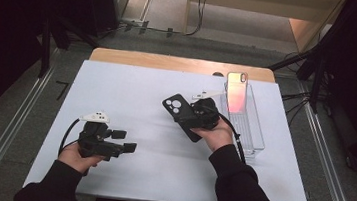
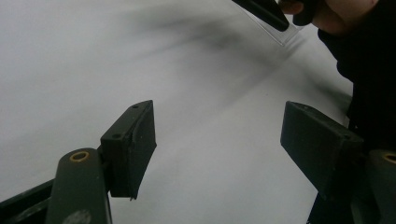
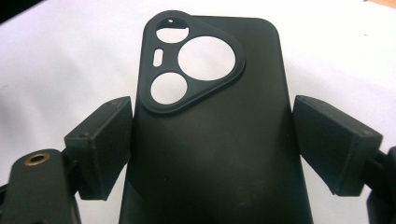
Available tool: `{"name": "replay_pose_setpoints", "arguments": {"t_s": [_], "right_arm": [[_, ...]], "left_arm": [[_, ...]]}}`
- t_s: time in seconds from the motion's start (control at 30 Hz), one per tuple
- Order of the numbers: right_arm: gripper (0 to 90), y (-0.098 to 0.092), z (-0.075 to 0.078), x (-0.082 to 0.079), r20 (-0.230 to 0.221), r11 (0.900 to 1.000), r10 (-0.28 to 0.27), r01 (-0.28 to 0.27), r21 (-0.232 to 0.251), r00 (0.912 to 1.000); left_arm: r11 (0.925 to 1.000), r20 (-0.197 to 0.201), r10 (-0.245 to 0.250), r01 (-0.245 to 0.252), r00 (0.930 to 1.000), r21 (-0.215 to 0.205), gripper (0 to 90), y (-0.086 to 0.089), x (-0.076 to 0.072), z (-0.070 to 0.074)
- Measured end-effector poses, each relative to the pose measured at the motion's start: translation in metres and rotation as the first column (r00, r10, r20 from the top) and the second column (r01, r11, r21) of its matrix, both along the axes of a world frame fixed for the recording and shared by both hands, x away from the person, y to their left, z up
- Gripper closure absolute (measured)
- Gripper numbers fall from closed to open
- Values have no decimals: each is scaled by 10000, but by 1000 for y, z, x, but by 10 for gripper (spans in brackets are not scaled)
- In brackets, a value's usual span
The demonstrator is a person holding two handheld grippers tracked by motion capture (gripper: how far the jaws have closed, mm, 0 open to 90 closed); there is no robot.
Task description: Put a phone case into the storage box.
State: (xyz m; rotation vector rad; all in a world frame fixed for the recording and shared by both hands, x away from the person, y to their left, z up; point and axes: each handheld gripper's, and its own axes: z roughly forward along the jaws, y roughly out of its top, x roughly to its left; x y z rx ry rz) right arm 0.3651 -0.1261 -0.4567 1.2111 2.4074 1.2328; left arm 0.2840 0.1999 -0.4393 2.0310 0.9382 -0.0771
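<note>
A black phone case (image 3: 210, 140) with a triangular camera cutout sits lengthwise between the jaws of my right gripper (image 3: 212, 147), which press on its two long edges. In the high view this case (image 1: 181, 112) is held at the middle of the white table, my right gripper (image 1: 190, 118) shut on it. A shiny pink-orange phone case (image 1: 236, 92) stands upright in a clear tray (image 1: 252, 141) at the right. My left gripper (image 1: 125, 141) rests low at the front left, open, with bare table between its jaws (image 2: 219, 140).
The white sheet (image 1: 132, 90) covers most of the wooden table. The clear tray's corner (image 2: 285, 36) and the person's right hand (image 2: 336, 14) appear far off in the left gripper view. Dark stands and cables flank the table on both sides.
</note>
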Motion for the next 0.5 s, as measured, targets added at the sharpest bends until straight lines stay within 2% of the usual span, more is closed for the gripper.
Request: {"name": "replay_pose_setpoints", "arguments": {"t_s": [0.13, 0.3, 0.43, 0.5], "right_arm": [[137, -3, 3, -9, -201, 9995, 75, -68, 310, 9998], [136, -9, 7, -24, -205, 9990, 129, -120, 438, 9997], [136, -13, 10, -34, -146, 9986, 31, -23, 532, 9999], [135, -15, 10, -38, -190, 9977, -62, 75, 674, 9998]], "left_arm": [[9998, -214, 138, -142, 9997, -148, 270, -6, 1, 2], [9966, -986, 443, -508, 9941, -645, 241, -10, 8, 4], [9956, -1146, 606, -683, 9916, -644, 241, -15, 13, 6], [9946, -1327, 884, -946, 9872, -415, 242, -18, 16, 8]]}}
